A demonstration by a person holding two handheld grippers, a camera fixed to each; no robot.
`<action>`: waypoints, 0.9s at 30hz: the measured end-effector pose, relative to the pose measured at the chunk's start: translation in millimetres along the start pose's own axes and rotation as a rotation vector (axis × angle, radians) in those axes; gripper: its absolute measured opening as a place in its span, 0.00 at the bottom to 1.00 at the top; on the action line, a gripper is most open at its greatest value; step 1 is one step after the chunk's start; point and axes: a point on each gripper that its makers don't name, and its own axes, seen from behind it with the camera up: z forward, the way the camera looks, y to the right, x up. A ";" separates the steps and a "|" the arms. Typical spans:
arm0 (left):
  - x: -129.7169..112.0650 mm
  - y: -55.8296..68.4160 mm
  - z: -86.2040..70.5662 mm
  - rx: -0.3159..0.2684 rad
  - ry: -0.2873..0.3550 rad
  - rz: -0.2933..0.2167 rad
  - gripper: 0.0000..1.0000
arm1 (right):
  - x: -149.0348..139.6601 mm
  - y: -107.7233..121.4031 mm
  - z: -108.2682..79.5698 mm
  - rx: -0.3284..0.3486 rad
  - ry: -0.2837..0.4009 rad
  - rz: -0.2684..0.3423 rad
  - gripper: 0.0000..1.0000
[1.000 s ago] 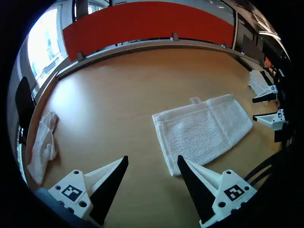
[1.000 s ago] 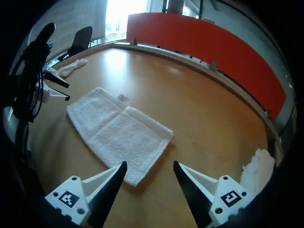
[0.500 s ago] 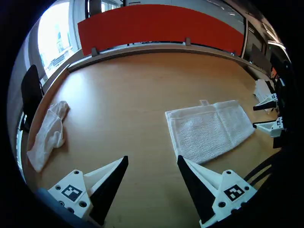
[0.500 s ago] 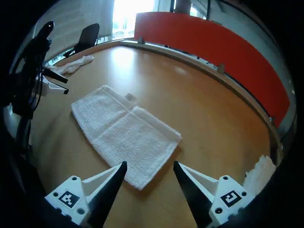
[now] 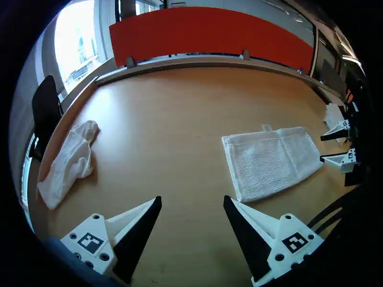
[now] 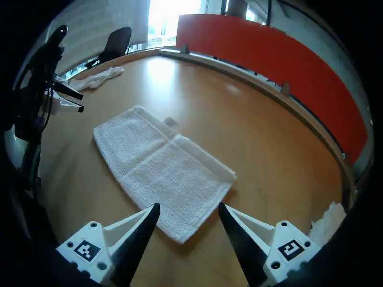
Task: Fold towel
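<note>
The folded towel is lying flat on the table, the left gripper is hovering beside it and the right gripper over its near corner, both with fingers spread wide, holding nothing.

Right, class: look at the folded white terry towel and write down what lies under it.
The folded white terry towel lies flat on the light-brown wooden table, and bare wood shows all round it. Whatever its layers cover is hidden.
</note>
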 end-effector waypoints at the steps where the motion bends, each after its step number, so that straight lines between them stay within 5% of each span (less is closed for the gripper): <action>1: -0.5 -1.5 -1.1 0.002 0.000 -0.002 0.96 | -1.2 -0.1 -0.1 0.001 -0.003 0.000 0.94; 14: -8.7 -20.2 -15.6 0.028 -0.005 -0.032 0.96 | -28.1 -3.7 -4.2 0.027 -0.049 -0.008 0.93; 27: -16.0 -25.5 -23.9 0.034 -0.013 -0.049 0.96 | -48.4 -8.7 -9.5 0.072 -0.090 0.016 0.63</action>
